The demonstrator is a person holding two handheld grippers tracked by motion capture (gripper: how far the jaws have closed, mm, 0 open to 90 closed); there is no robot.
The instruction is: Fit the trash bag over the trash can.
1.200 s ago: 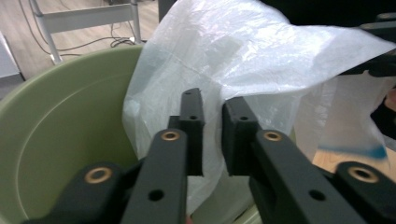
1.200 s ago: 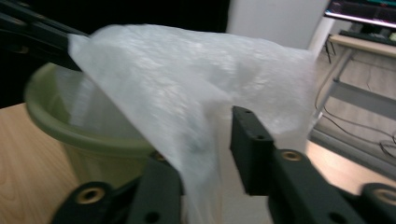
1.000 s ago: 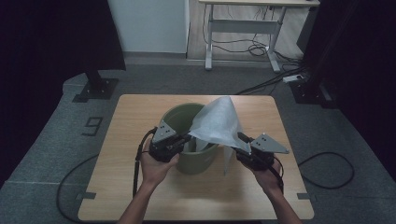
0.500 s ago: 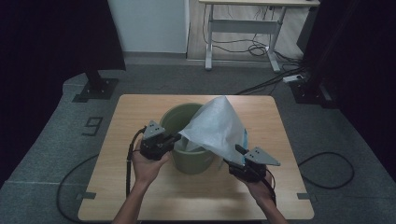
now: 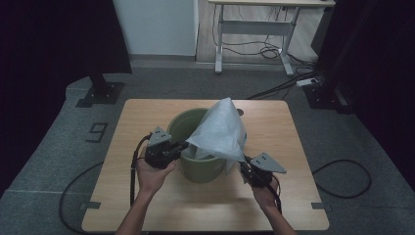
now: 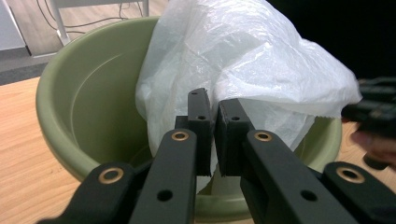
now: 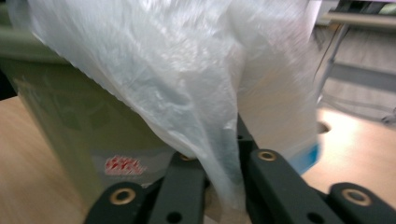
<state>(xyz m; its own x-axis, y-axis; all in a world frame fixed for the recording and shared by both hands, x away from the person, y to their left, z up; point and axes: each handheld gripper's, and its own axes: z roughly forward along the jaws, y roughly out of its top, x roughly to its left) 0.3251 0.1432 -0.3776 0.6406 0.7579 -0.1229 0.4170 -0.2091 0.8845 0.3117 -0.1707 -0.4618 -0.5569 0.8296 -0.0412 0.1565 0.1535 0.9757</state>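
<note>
A green plastic bucket (image 5: 188, 125) stands on the wooden table (image 5: 147, 112). A thin white plastic bag (image 5: 220, 132) rises out of it in a peak and drapes over its right rim. My left gripper (image 5: 185, 145) sits at the bucket's left front rim, shut on the bag's edge (image 6: 243, 60) just above the rim (image 6: 88, 93). My right gripper (image 5: 243, 166) is low at the bucket's right front. Its jaws have just been closing, and the bag (image 7: 177, 70) is pinched between them (image 7: 219, 154), beside the bucket wall (image 7: 60, 121).
A white desk frame (image 5: 254, 29) with hanging cables stands behind the table. A power strip (image 5: 306, 82) lies on the floor at the right, and a black stand base (image 5: 100, 90) at the left. Cables loop on the carpet at both sides.
My right gripper has dropped lower and nearer the table's front edge, and its jaws have gone onto the bag. The bag's right side now hangs lower. The left gripper has stayed at the rim.
</note>
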